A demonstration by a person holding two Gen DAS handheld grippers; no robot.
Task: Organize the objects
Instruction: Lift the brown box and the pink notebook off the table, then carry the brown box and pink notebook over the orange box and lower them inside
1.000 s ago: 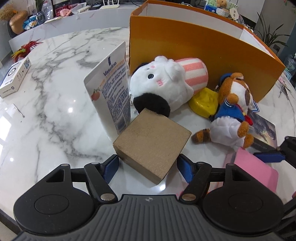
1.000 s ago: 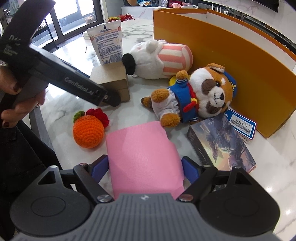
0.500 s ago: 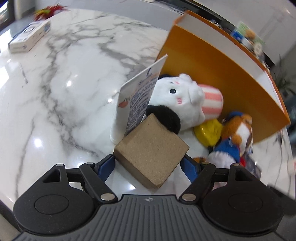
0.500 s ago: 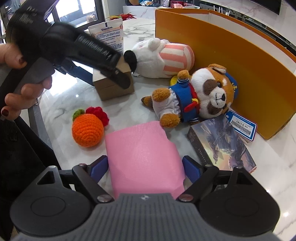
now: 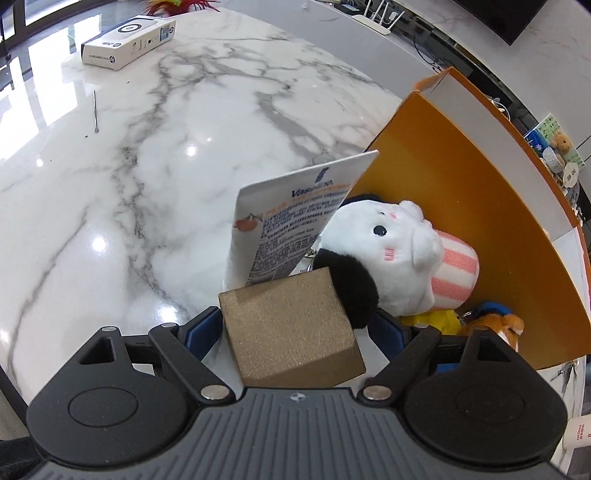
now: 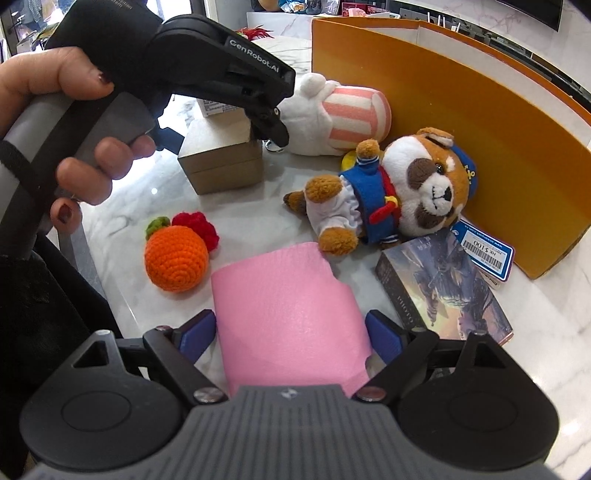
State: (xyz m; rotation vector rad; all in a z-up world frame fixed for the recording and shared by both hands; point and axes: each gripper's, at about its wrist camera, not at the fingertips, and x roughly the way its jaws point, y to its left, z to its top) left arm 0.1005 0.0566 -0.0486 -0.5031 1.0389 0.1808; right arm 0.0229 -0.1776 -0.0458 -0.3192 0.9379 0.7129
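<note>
On the marble table [image 5: 110,206], left gripper [image 5: 295,325] has rolled since a second ago, jaws opening clear of the tan cardboard box [image 5: 291,336] resting by the white plush [image 5: 391,258]; right gripper [image 6: 290,334] opening around pink foam [image 6: 288,314].

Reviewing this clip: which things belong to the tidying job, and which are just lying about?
Job:
brown cardboard cube box
pink foam sheet
sailor-suited brown plush dog
crocheted orange fruit
large orange cardboard box

Lying about:
white HP carton
red feathery decoration
</note>
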